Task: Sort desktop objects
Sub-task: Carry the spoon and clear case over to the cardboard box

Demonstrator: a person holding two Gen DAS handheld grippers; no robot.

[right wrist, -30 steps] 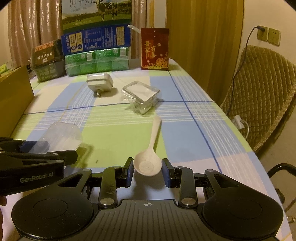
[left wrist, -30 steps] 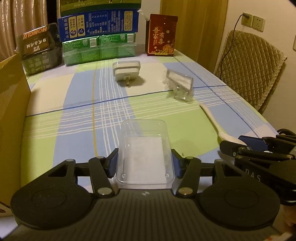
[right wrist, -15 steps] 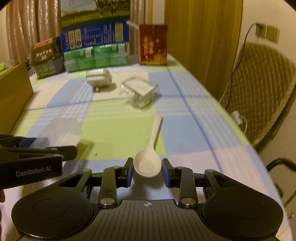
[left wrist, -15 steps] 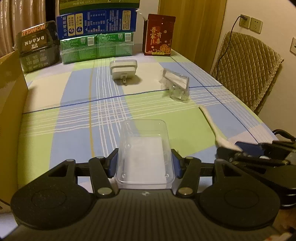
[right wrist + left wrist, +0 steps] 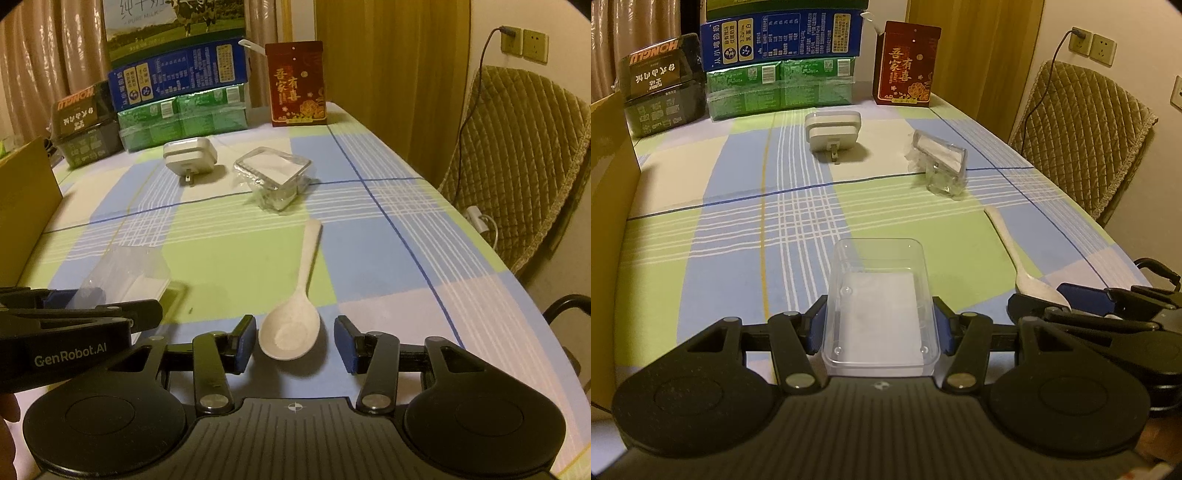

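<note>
Clear plastic box (image 5: 881,314) sits low over the desk (image 5: 738,229), pinched by its long sides between the blue pads of the left hand-held gripper (image 5: 880,326). Spoon (image 5: 293,310) lies on the desk, its bowl between the parted, non-touching jaws of the right hand-held gripper (image 5: 294,343). Farther back rest a white charger (image 5: 833,134) and a second clear box (image 5: 940,164).

a table under a checked cloth (image 5: 746,192) of blue, green and white fills the room's middle. a quilted tan chair (image 5: 517,155) stands at its right edge. wooden panelling (image 5: 391,55) and beige curtains (image 5: 48,48) line the back, and a wall socket (image 5: 1102,48) holds a plugged cable in dim warm light.
</note>
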